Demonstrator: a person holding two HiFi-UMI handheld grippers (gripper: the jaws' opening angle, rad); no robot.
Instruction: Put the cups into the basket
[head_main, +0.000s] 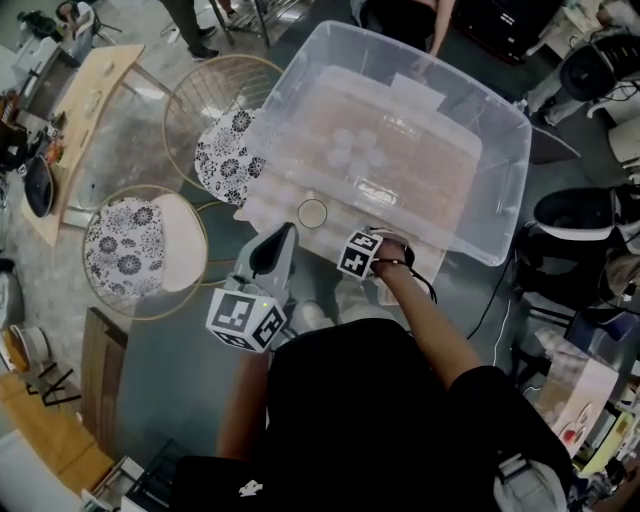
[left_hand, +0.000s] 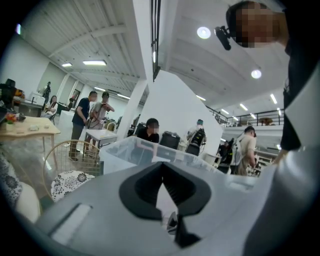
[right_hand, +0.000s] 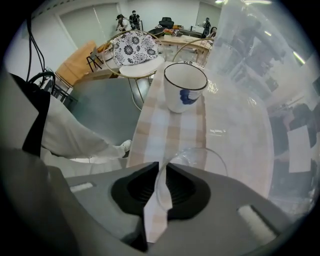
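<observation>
A large clear plastic bin serves as the basket and stands on a checked tablecloth. In front of its near wall stands a white cup with a blue mark, also seen from above as a white cup. Nearer to me is a clear glass cup. My right gripper points down and its jaws pinch the near rim of that glass. My left gripper hangs left of the white cup, pointing at the bin, jaws together and nothing between them.
Two wire chairs with floral cushions stand left of the table. A wooden table lies further left. Several people stand beyond the bin in the left gripper view. Bags and cables lie on the floor at right.
</observation>
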